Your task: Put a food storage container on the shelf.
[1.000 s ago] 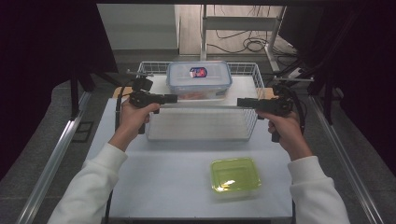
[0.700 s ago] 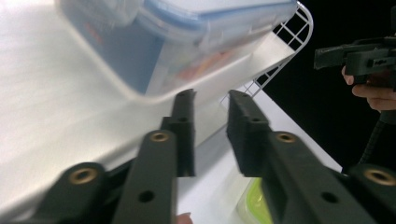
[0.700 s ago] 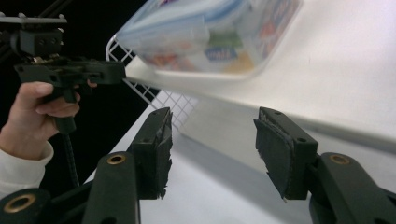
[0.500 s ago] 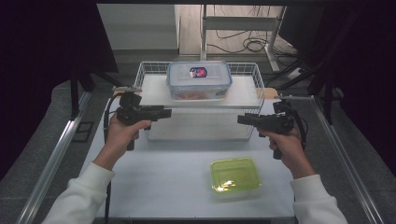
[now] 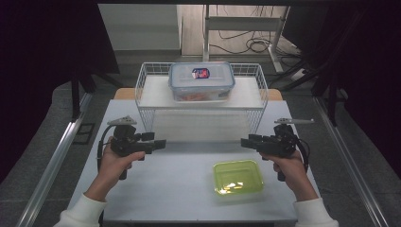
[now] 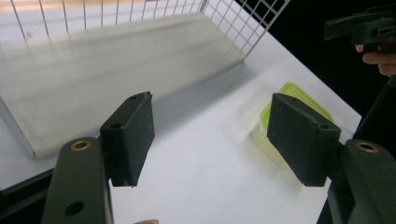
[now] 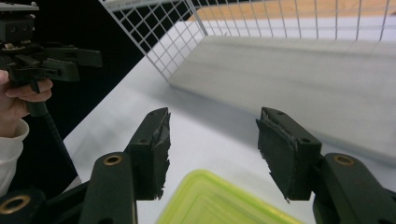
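1. Hovering over the white table (image 5: 189,189), the left gripper (image 5: 158,143) has its jaws apart with nothing between them; they have just been opening, and the left gripper view shows only bare tabletop in the gap.
2. The right gripper (image 5: 246,141) also has its jaws spread and grips nothing; the right gripper view shows bare table between its pads (image 7: 152,149).
3. The two grippers point toward each other across the table, well apart, each held in a hand (image 5: 113,163).
4. The yellow-green lid (image 5: 238,177) lies flat on the table just below and in front of the right gripper's jaws, touching neither of them; from the left gripper it sits farther off, past its right-hand jaw.
5. The wire basket (image 5: 146,101) stands beyond both grippers, on the far side of the table, near their tips but apart from them.
6. On the pale board inside the basket rests a clear lidded container (image 5: 202,81) with a red and blue label on top, well away from both grippers.
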### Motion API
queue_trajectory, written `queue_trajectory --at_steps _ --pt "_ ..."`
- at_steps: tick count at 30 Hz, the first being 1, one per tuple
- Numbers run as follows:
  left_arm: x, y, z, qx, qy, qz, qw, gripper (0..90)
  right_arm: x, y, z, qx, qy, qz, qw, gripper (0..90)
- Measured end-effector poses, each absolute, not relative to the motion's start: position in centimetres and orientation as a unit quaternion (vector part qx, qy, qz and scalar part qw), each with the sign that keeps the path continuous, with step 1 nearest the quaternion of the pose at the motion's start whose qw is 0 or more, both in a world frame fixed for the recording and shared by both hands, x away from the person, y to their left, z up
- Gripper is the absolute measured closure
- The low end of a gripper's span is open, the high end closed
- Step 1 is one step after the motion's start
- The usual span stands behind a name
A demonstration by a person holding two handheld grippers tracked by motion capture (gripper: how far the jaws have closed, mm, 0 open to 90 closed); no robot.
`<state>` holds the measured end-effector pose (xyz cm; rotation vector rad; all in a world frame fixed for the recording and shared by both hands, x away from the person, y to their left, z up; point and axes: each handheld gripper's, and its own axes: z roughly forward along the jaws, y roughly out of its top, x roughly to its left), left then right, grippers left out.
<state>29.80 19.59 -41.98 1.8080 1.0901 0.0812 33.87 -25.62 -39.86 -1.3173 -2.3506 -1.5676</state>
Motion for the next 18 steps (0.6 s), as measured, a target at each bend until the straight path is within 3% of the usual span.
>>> queue_trajectory --at_steps 18 --pt "28.1 20.0 -46.0 0.754 0.457 0.000 0.472 30.6 32.3 -25.7 -43.5 -0.432 -0.778 -0.455 -0.004 43.5"
